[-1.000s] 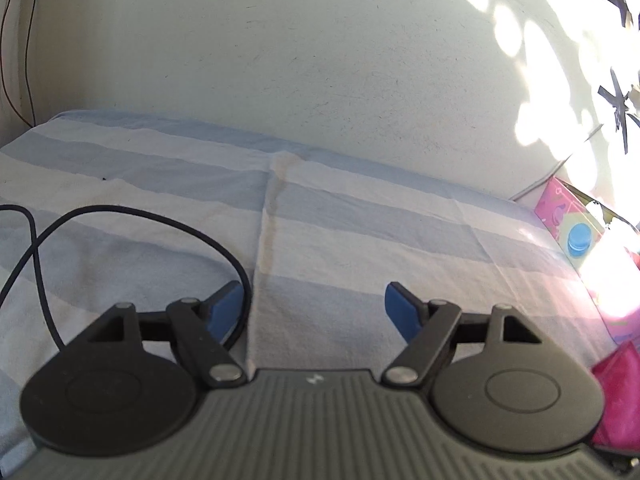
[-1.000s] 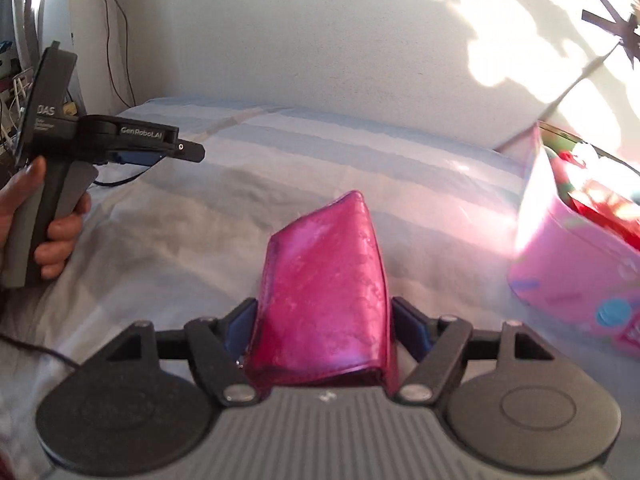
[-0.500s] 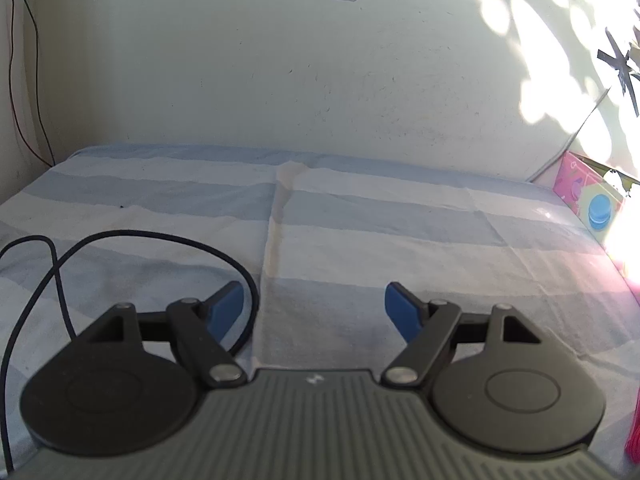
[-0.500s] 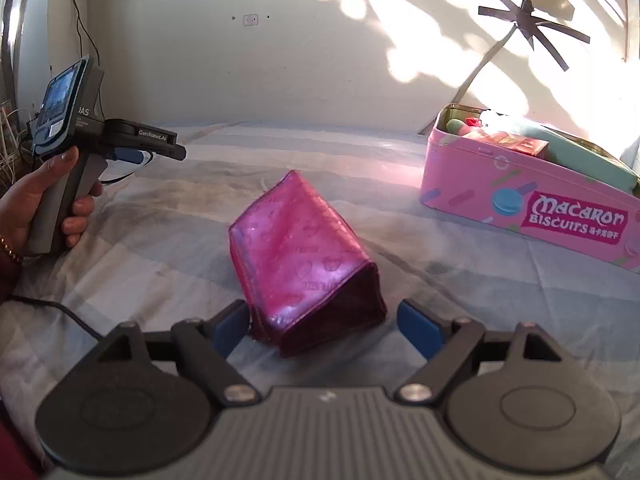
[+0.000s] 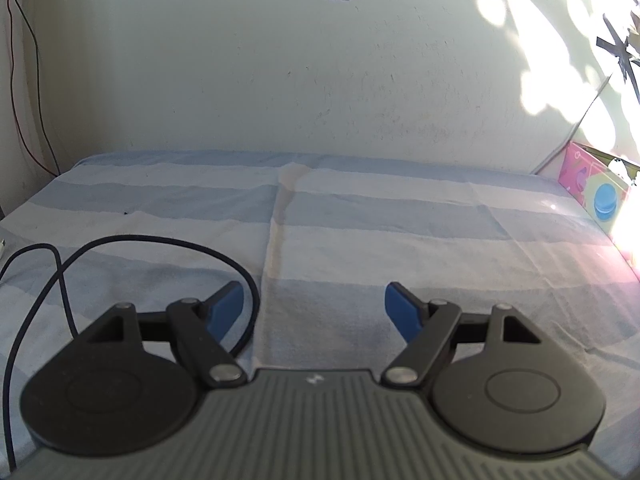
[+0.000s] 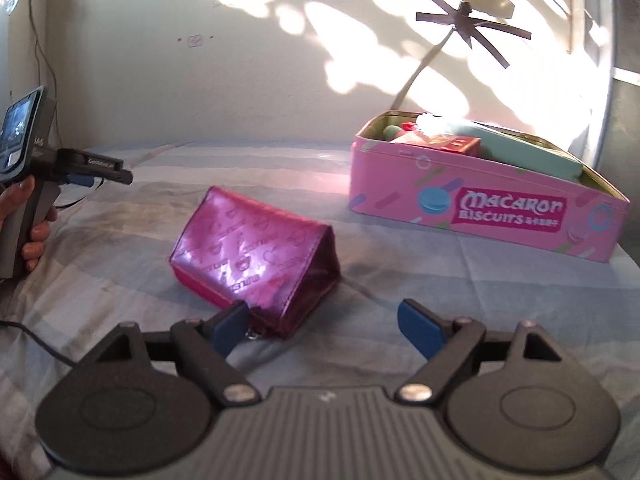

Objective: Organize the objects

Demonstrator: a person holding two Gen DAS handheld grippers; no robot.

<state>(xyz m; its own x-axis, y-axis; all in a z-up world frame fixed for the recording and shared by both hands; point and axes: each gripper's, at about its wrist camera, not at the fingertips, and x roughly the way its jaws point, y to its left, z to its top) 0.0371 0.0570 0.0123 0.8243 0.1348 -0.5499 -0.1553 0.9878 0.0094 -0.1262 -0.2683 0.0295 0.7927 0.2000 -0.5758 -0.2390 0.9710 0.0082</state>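
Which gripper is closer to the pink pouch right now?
Right. The right gripper sits just before the pouch; the left gripper hovers farther off, beyond its left side.

Ahead of the fingers, a glossy, embossed magenta pouch (image 6: 256, 256) of leather-like sheen is seen on soft, matt striped cloth (image 5: 360, 232). Matt black plastic forms the right gripper (image 6: 324, 322); beyond, a smooth printed biscuit tin (image 6: 480, 208).

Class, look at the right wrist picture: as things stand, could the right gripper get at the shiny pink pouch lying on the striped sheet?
Probably yes. The right gripper is open, and the pink pouch lies on the striped sheet just ahead, slightly left of its centre line. Nothing lies between them; a small leftward shift should bring it between the fingers.
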